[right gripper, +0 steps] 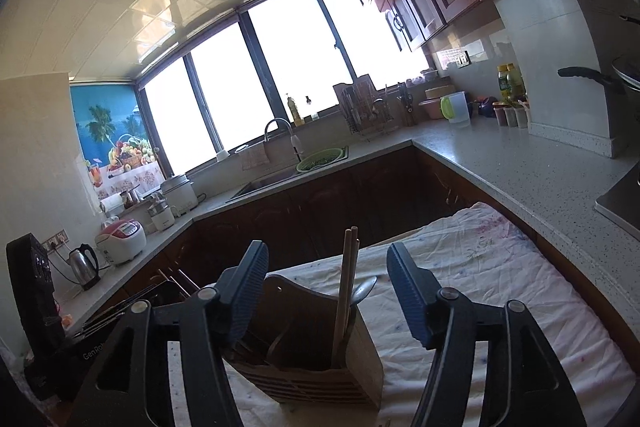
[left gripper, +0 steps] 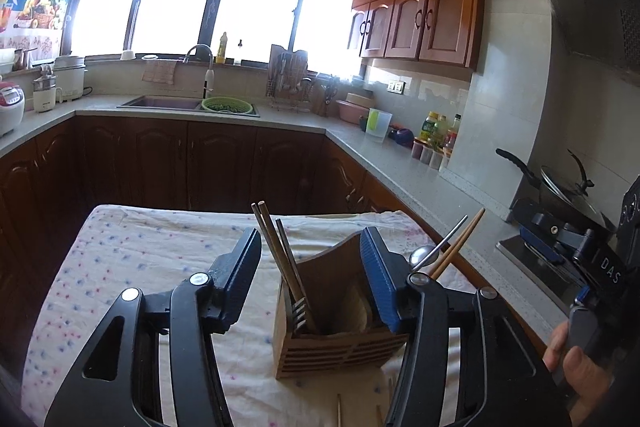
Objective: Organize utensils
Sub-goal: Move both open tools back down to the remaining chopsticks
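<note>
Two chopsticks (right gripper: 345, 291) stand near upright in the wooden holder (right gripper: 320, 379).

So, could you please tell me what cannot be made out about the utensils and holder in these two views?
- Left wrist view: the wooden holder's right compartment, hidden by the left gripper's blue pad.
- Left wrist view: thin sticks on the cloth, cut off by the bottom edge.
- Right wrist view: the holder's left compartment, dark and behind the right gripper's finger.
- Right wrist view: the spoon's handle, hidden inside the holder.
</note>
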Demonstrator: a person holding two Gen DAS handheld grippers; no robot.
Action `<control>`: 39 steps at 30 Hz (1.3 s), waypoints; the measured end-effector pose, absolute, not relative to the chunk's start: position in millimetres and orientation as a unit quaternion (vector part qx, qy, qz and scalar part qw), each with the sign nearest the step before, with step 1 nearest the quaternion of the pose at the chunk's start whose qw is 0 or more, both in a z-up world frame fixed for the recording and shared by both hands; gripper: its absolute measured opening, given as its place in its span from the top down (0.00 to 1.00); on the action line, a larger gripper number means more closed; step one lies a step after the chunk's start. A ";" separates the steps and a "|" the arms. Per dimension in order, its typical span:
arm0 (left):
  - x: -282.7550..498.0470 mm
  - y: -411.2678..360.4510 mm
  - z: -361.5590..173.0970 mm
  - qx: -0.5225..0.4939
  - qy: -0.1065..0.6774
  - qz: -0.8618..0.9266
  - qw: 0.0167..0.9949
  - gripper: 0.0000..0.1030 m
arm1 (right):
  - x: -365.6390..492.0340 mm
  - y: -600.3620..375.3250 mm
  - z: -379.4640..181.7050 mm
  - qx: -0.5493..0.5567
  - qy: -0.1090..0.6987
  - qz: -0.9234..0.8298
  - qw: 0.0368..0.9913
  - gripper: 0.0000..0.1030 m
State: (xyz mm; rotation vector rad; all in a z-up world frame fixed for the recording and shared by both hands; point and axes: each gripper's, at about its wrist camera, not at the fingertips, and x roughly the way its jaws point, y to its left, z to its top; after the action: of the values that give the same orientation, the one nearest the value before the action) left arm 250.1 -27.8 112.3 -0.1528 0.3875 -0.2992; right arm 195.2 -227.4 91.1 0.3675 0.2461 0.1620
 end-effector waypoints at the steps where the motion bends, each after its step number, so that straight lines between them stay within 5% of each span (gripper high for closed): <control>1: 247.2 -26.0 113.3 -0.078 0.191 -0.148 0.967 0.46 | 190.7 -228.9 93.4 0.186 0.115 0.081 0.972 0.20; 4: 236.7 -19.9 114.8 -0.085 0.187 -0.144 0.968 0.38 | 176.6 -233.0 98.5 0.194 0.096 0.082 0.973 0.09; 11: 204.6 -0.1 101.3 -0.112 0.193 -0.125 0.967 0.29 | 148.0 -242.8 90.8 0.202 0.095 0.076 0.972 0.07; 39: 155.8 -12.9 -21.3 -0.082 0.348 -0.105 0.928 0.28 | 97.2 -250.3 -40.5 0.240 0.255 0.032 0.936 0.07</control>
State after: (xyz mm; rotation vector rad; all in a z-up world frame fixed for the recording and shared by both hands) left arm 155.8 -12.9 -21.3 -0.1684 0.7142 -0.2156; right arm 97.2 -250.3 -40.5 0.4912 0.5216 0.0652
